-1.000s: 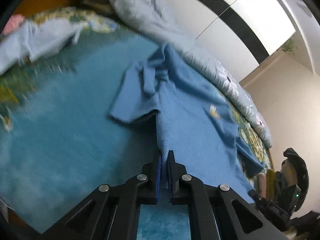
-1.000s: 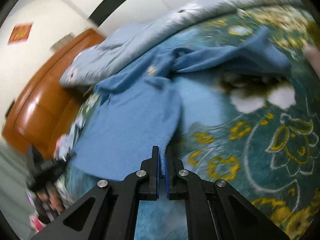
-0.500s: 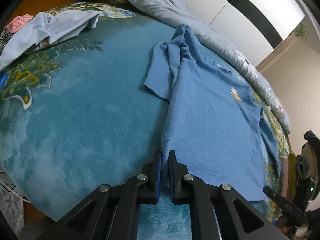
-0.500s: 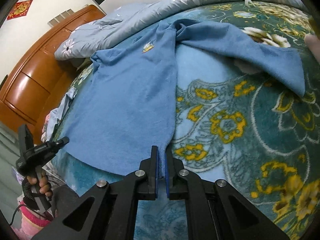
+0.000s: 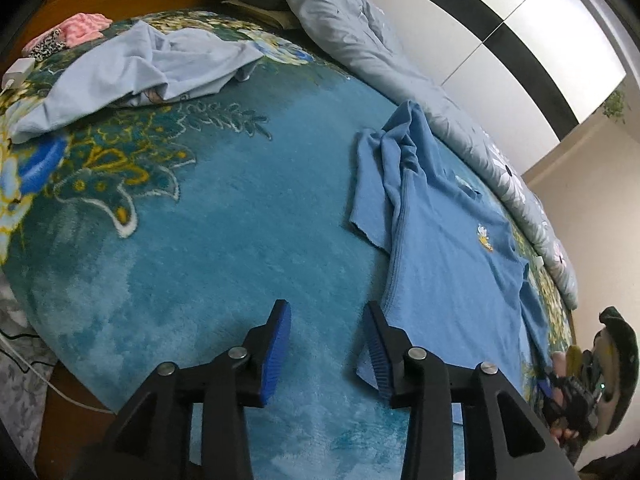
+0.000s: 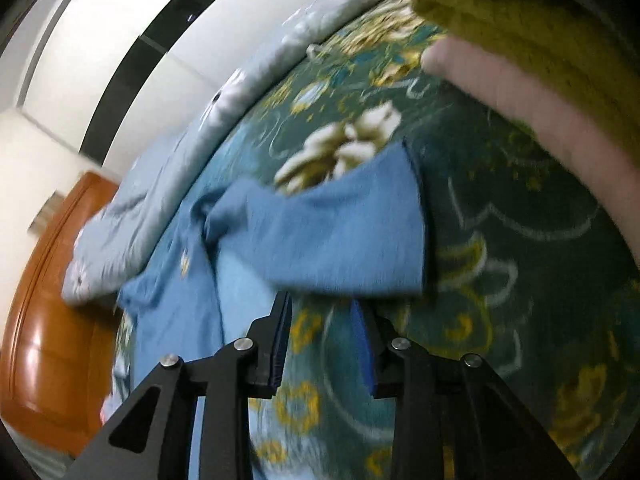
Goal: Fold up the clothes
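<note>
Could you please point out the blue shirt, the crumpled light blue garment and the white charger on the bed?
blue shirt (image 5: 448,264): left wrist view, on the flat chest panel.
light blue garment (image 5: 132,70): left wrist view, on its crumpled middle.
white charger (image 5: 18,71): left wrist view, on the top face of the block.

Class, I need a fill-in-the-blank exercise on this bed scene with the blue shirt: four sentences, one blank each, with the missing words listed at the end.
1. The blue shirt lies spread on a ____ floral blanket.
2. The small emblem on the shirt's chest is mostly ____.
3. Nothing sits between the pads of the left gripper, whose jaws are ____.
4. Beyond the shirt, against the wall, runs a grey ____ printed with flowers.

Missing words: teal; yellow; opening; quilt
</note>
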Action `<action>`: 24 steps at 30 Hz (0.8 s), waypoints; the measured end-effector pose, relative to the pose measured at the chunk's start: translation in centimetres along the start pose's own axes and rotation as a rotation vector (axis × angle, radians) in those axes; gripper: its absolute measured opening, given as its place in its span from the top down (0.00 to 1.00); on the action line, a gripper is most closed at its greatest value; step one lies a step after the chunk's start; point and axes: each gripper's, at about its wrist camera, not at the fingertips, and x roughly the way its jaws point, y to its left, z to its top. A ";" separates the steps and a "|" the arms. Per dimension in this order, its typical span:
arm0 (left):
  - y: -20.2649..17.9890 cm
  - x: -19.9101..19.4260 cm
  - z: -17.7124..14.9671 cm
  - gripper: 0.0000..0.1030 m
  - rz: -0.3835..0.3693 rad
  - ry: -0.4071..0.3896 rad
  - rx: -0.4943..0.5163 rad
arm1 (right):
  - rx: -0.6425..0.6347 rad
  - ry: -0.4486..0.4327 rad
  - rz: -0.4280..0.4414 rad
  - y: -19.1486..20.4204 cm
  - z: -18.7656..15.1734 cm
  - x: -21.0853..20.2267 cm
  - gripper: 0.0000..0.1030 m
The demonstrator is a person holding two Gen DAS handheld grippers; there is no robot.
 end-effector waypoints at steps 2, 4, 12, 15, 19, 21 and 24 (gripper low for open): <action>-0.3 0.4 0.0 0.59 -0.005 0.005 0.006 | 0.022 -0.028 -0.017 0.2 0.4 0.4 0.69; -0.4 0.4 0.1 0.59 -0.010 0.007 0.014 | 0.006 -0.058 -0.044 0.9 1.0 0.7 0.69; -0.1 0.9 0.2 0.58 -0.003 0.017 0.005 | -0.311 -0.202 -0.044 9.1 5.2 0.2 0.96; -0.2 1.1 0.1 0.58 -0.001 0.020 0.005 | -0.513 -0.308 0.067 14.3 5.8 -3.1 0.96; -0.3 1.6 -0.1 0.58 -0.001 0.034 0.003 | -0.846 -0.257 0.213 18.4 1.1 -4.6 0.96; -0.5 1.6 -0.1 0.58 -0.001 0.036 0.007 | -0.962 -0.141 0.222 17.8 -2.3 -3.3 0.96; -0.9 1.6 0.0 0.58 -0.002 0.035 0.020 | -1.100 0.058 0.210 16.1 -7.4 -0.8 0.96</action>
